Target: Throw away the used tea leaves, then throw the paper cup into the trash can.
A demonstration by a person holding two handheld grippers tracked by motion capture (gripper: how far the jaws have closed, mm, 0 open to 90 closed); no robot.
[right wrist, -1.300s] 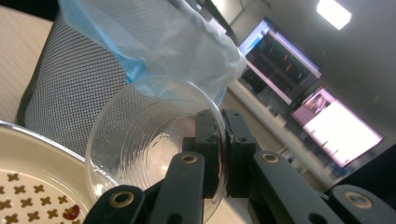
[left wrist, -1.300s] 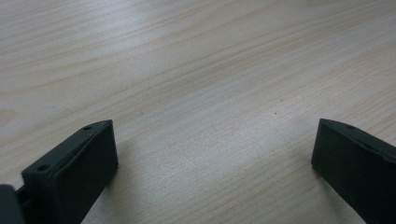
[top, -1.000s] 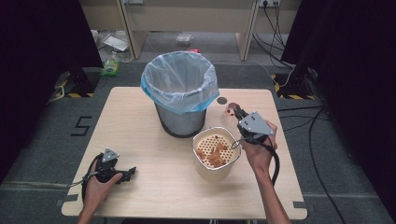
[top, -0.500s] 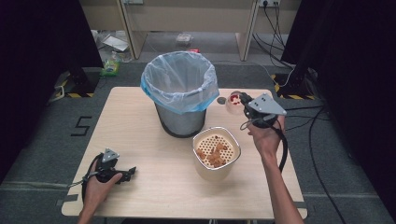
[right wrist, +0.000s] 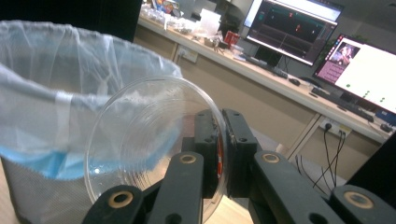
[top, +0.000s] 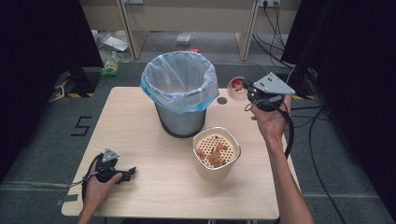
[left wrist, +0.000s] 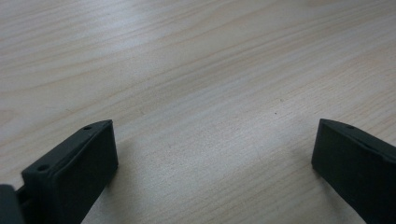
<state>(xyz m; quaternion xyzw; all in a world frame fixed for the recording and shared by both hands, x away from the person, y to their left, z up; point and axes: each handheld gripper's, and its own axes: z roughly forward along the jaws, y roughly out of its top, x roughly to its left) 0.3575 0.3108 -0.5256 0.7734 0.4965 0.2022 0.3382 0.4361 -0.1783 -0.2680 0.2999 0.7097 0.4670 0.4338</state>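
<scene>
Pinching the clear plastic cup by its rim with my right gripper, up right of the bin, and it looks light, thin, crushable and slick, so I'd grip gently; left gripper sits open near-left.

1. The table is pale wood grain, smooth and matt.
2. The cup is clear plastic, glossy and finely ribbed.
3. The bin is grey metal mesh.
4. Its liner is thin, translucent, crinkled plastic film.
5. The strainer looks like cream plastic with a shiny rim.
6. The right gripper has matt black jaws.
</scene>
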